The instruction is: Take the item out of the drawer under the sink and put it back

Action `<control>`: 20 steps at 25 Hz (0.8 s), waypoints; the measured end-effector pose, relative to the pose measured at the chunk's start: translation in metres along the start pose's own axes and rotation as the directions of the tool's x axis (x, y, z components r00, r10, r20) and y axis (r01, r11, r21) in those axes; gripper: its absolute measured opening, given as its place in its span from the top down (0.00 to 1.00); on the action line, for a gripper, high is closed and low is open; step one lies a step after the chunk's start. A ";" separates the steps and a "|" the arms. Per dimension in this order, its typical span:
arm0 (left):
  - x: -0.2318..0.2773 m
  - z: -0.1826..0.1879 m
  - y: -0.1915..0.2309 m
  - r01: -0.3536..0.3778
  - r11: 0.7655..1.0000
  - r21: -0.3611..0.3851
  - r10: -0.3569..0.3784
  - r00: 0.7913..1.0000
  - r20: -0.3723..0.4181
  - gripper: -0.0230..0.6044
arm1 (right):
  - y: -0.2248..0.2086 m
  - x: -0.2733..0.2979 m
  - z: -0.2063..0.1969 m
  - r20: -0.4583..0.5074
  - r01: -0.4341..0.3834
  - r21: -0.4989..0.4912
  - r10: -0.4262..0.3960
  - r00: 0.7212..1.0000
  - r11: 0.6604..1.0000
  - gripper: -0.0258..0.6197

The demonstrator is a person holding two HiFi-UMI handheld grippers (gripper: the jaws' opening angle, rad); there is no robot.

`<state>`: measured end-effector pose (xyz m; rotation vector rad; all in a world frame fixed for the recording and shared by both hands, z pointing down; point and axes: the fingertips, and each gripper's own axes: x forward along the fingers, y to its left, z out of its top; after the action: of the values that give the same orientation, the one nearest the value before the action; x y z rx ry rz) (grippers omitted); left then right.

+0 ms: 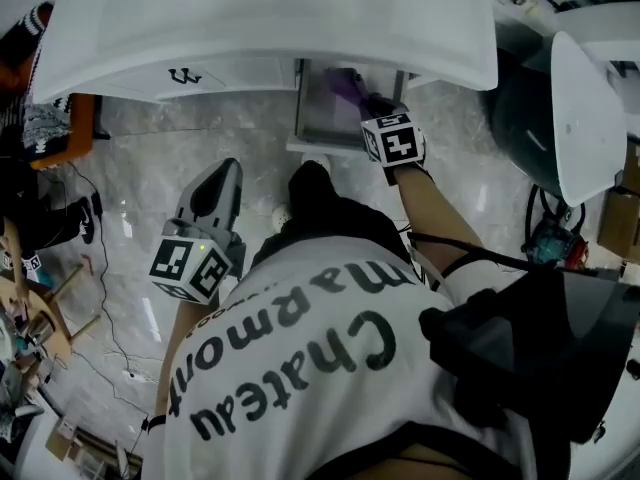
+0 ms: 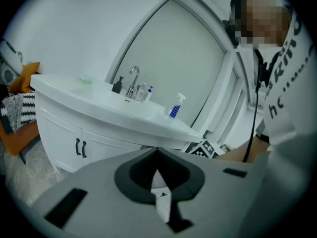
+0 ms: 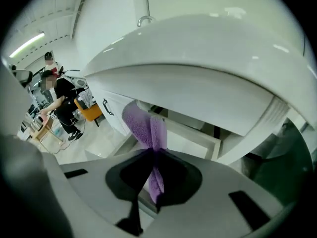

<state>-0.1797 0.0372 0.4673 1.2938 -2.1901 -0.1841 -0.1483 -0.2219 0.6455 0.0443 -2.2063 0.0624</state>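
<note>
Right gripper view: the purple cloth (image 3: 147, 130), a fluffy folded strip, is pinched between the two jaws of the right gripper (image 3: 151, 155). The jaws are clamped on its middle, so that one part sticks out ahead of the tips and a shorter part lies behind them. Beyond the cloth is the pale front edge of the open drawer (image 3: 195, 139), directly beneath the overhanging white sink (image 3: 198, 73).

Head view: the same cloth (image 1: 346, 86) appears above the pulled-out drawer (image 1: 318, 118), just under the sink's front rim (image 1: 250, 38). Whether its hanging end touches the drawer floor cannot be told. The right gripper (image 1: 368, 106) reaches forward and down, with its marker cube toward the person. The left gripper (image 1: 222, 176) is held well apart, to the left, over the marbled floor (image 1: 130, 218), near the person's knee.

Left gripper view: the left gripper (image 2: 158, 150) has its jaws pressed together at the tips, with nothing between them. It faces the cabinet doors (image 2: 59, 133) with black handles, and on the sink top (image 2: 114, 108) stand a faucet (image 2: 133, 81) and a spray bottle (image 2: 176, 105).
</note>
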 end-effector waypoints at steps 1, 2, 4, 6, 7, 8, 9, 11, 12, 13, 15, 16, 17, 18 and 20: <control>-0.002 0.004 -0.003 0.014 1.000 0.017 -0.014 1.000 0.010 0.95 | -0.001 -0.008 0.003 0.016 0.007 0.001 -0.007 1.000 1.000 0.89; -0.004 0.007 -0.007 0.026 0.999 0.033 -0.026 0.999 0.019 0.95 | -0.002 -0.017 0.006 0.032 0.014 0.004 -0.014 0.999 1.000 0.89; -0.010 0.013 -0.014 0.045 0.997 0.060 -0.047 0.998 0.035 0.95 | -0.002 -0.035 0.010 0.066 0.026 0.017 -0.027 0.997 1.000 0.89; -0.016 0.017 -0.021 0.068 0.994 0.081 -0.072 0.996 0.049 0.95 | 0.000 -0.054 0.016 0.110 0.037 0.031 -0.040 0.993 0.999 0.89; -0.018 0.019 -0.025 0.082 0.992 0.092 -0.087 0.995 0.054 0.95 | 0.001 -0.064 0.019 0.135 0.042 0.038 -0.046 0.990 0.998 0.89; -0.021 0.020 -0.031 0.096 0.990 0.104 -0.103 0.993 0.058 0.95 | 0.003 -0.075 0.022 0.160 0.046 0.045 -0.052 0.986 0.998 0.89; -0.024 0.020 -0.036 0.111 0.987 0.114 -0.118 0.991 0.060 0.95 | 0.005 -0.087 0.025 0.184 0.049 0.052 -0.058 0.981 0.997 0.89; -0.031 0.020 -0.045 0.134 0.983 0.125 -0.143 0.988 0.064 0.95 | 0.011 -0.111 0.030 0.234 0.051 0.063 -0.065 0.970 0.997 0.89; -0.035 0.019 -0.050 0.145 0.981 0.125 -0.154 0.986 0.066 0.95 | 0.015 -0.123 0.033 0.260 0.051 0.067 -0.067 0.963 0.996 0.89; -0.038 0.019 -0.054 0.157 0.980 0.124 -0.167 0.984 0.069 0.95 | 0.019 -0.135 0.037 0.286 0.050 0.071 -0.068 0.956 0.996 0.89; -0.044 0.019 -0.062 0.179 0.975 0.130 -0.190 0.979 0.077 0.95 | 0.029 -0.159 0.044 0.336 0.042 0.080 -0.066 0.939 0.996 0.89; -0.047 0.019 -0.065 0.185 0.973 0.135 -0.197 0.977 0.081 0.95 | 0.034 -0.170 0.048 0.360 0.035 0.083 -0.063 0.931 0.996 0.89; -0.050 0.020 -0.067 0.187 0.973 0.138 -0.200 0.976 0.085 0.95 | 0.041 -0.181 0.052 0.382 0.027 0.084 -0.057 0.922 0.996 0.89; -0.054 0.021 -0.069 0.189 0.972 0.139 -0.203 0.975 0.091 0.95 | 0.048 -0.192 0.055 0.404 0.022 0.079 -0.052 0.913 0.997 0.89; -0.061 0.025 -0.073 0.195 0.971 0.141 -0.211 0.972 0.107 0.95 | 0.059 -0.216 0.063 0.451 0.022 0.060 -0.047 0.891 0.998 0.89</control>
<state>-0.1164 0.0463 0.3930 1.6205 -2.1983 -0.2079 -0.0739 -0.1645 0.4330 0.1405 -2.6719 0.0992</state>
